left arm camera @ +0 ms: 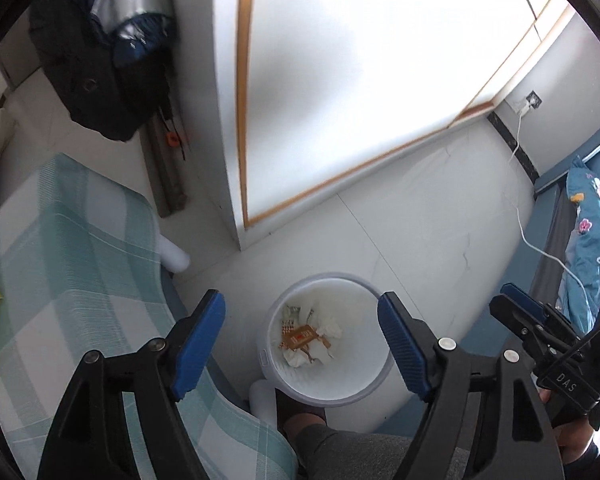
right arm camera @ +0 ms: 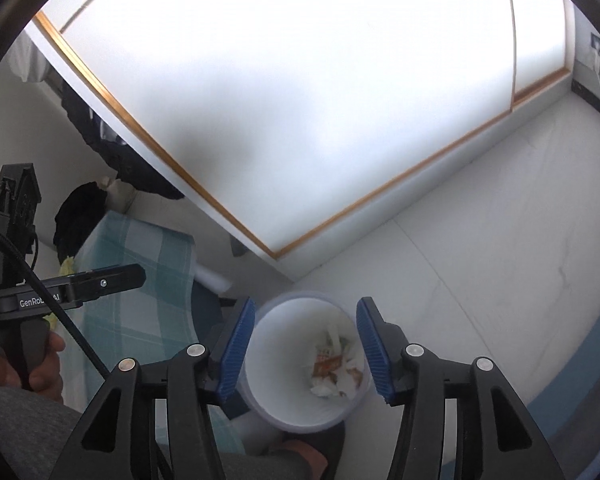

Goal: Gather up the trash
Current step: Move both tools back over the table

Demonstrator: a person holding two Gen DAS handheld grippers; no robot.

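- Presently, item: trash [left arm camera: 306, 338] — crumpled white tissues and an orange-and-red printed wrapper, with a few smaller scraps too small to tell apart.
- Location: at the bottom of the bin [left arm camera: 370, 384], a white round tub on the pale floor [left arm camera: 420, 220]. In the left wrist view the bin sits at 6 o'clock of centre, between the checked cushion [left arm camera: 72, 248] at 9 o'clock and the bed [left arm camera: 592, 240] at 3 o'clock.
- Handling, judged: trash is very light, soft and crushable, not fragile; the wrapper looks slick and may slip from the pads. Loose pieces would best be pinched at a bunched fold, not a flat edge.
- Bin, judged: thin plastic, light, stiff at the rim; the rim is the natural place to grip.
- Left gripper [left arm camera: 300, 346]: jaws spread wide, nothing between them, above the bin.
- Right gripper [right arm camera: 305, 350]: jaws parted, empty, also above the bin.
- Bin fill: low, walls mostly bare.
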